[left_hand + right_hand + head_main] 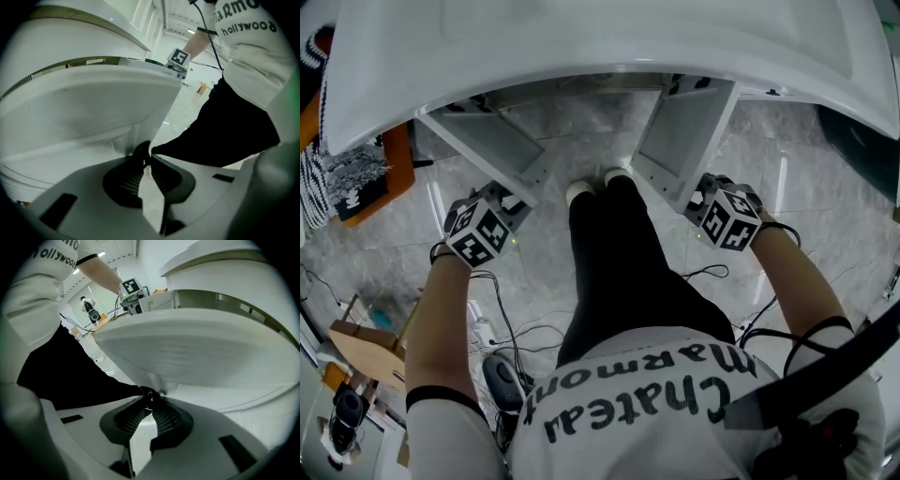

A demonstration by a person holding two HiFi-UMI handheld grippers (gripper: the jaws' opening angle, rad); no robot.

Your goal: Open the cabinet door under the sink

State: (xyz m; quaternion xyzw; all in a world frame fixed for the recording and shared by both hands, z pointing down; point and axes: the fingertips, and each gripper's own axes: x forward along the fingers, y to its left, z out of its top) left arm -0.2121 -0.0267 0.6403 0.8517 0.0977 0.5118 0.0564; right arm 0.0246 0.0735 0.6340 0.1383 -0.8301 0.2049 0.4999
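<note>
Under the white sink [609,37] both white cabinet doors stand swung out toward me. In the head view the left door [487,141] and the right door [684,141] flank my feet. My left gripper [523,197] is at the left door's outer edge. In the left gripper view it [146,157] is shut on a small dark handle [140,149] below the door panel [93,108]. My right gripper [696,202] is at the right door's edge; in the right gripper view it [151,400] is shut on a dark handle [148,392] under that door [197,343].
My legs and white shoes [600,183] stand between the two doors on the grey marble floor. Cables [502,328] trail on the floor at the left. An orange seat with striped cloth [384,169] and a wooden box [366,347] are further left.
</note>
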